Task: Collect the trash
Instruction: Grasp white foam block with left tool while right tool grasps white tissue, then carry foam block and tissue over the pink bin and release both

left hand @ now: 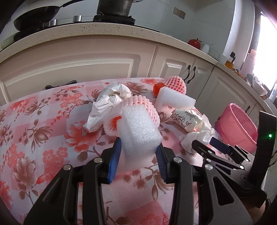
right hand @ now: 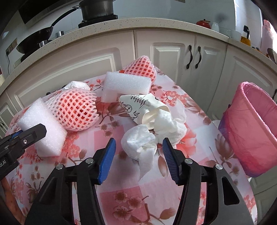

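Note:
My left gripper (left hand: 138, 147) is shut on a white foam block (left hand: 140, 128), which also shows at the left of the right wrist view (right hand: 43, 124). My right gripper (right hand: 138, 148) is open, its jaws on either side of a crumpled white tissue (right hand: 140, 143) on the flowered tablecloth (right hand: 147, 190). Behind lie a crushed printed paper cup (right hand: 135, 105), a pink foam fruit net (right hand: 76, 109), a second foam block (right hand: 126, 84), another fruit net (right hand: 140, 67) and a crumpled plastic bag (left hand: 107, 102). A pink-lined bin (right hand: 251, 129) stands at the table's right edge.
White kitchen cabinets (right hand: 164, 57) stand close behind the table. The counter above holds a pot (right hand: 97, 8), a wok (right hand: 38, 39), a red kettle (right hand: 203, 23) and cups. The table's right edge drops off beside the bin.

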Demonstrator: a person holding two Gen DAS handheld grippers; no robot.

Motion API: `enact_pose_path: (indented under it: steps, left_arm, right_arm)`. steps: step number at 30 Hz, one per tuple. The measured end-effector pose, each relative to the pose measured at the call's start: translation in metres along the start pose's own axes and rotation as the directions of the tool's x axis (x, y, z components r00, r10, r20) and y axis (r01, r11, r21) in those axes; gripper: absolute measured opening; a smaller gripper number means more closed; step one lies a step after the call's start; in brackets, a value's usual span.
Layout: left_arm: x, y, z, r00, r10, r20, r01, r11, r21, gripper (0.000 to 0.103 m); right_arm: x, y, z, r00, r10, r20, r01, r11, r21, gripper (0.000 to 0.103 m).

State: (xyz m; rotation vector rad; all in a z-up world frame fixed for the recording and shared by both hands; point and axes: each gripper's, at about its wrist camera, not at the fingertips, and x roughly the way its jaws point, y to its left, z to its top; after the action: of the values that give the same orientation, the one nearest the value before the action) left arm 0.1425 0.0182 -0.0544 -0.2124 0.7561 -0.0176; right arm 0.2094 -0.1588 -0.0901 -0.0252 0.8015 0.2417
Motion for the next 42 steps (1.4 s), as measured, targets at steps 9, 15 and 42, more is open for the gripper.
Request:
enact_pose_path:
  steps: [9,15,42]
  left_arm:
    - [-0.002,0.004,-0.001,1.0,0.007,0.006,-0.007,1.0,-0.01,0.038]
    - [-0.008,-0.001,0.002,1.0,0.007,0.019,-0.007,1.0,-0.001,0.038]
    - [-0.029,-0.053,0.017,0.997,-0.042,0.067,0.036,0.996,0.084,0.038]
  right_arm:
    - [0.004,0.007,0.0,1.0,0.026,-0.016,-0.027,0.999,-0.026,0.015]
    - [-0.013,0.007,0.001,0.999,0.049,0.018,-0.049,0.998,-0.026,0.014]
    - [-0.083,-0.059,0.019,0.988,-0.005,0.155,-0.006,0.998,0.07,0.013]
